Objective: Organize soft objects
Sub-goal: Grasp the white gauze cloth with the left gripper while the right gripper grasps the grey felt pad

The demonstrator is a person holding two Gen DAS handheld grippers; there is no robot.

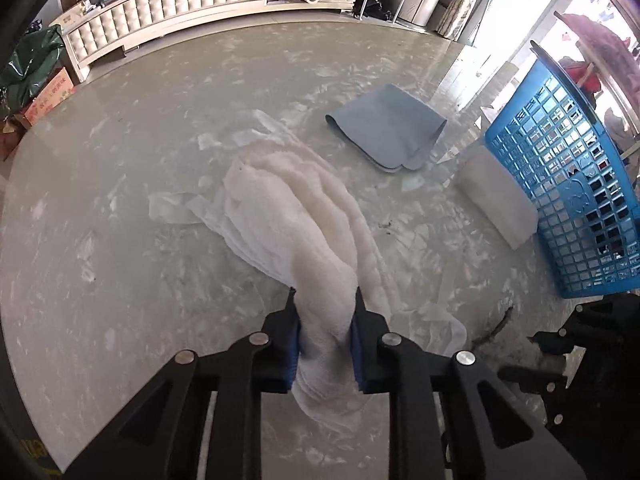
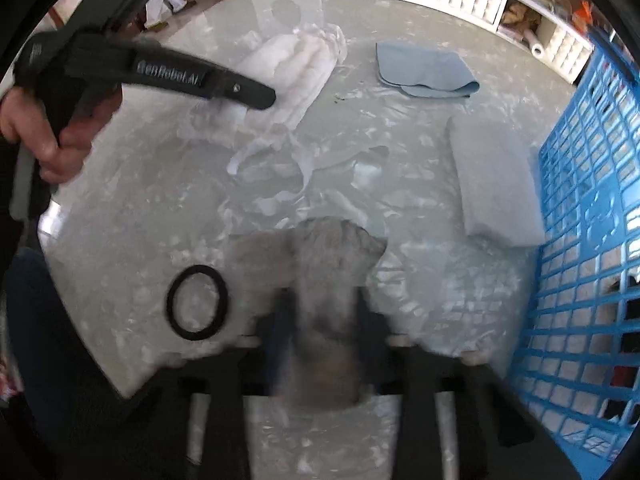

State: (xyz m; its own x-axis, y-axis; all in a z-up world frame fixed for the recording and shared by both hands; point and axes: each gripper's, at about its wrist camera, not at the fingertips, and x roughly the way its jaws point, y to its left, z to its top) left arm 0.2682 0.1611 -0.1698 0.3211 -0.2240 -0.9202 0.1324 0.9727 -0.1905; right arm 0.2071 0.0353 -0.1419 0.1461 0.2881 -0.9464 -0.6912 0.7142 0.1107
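- The white towel (image 1: 296,216) lies crumpled in long ridges on the worktop (image 1: 120,208); its near end is pinched between the blue pads of the left hand-held gripper (image 1: 325,334), which is clenched on it.
- It looks light, limp and fluffy, so it will likely sag and trail when lifted; a corner or hem seems a better hold for folding than the bunched middle.
- The right hand-held gripper (image 2: 320,332) grips a grey-brown fuzzy cloth (image 2: 332,264), though blur hides detail.
- Beyond lie a folded blue-grey cloth (image 1: 388,128), thin and smooth, and a folded pale towel (image 1: 496,204) touching the blue plastic lattice basket (image 1: 568,184).
- A black ring (image 2: 197,302) rests on the glossy marbled worktop.
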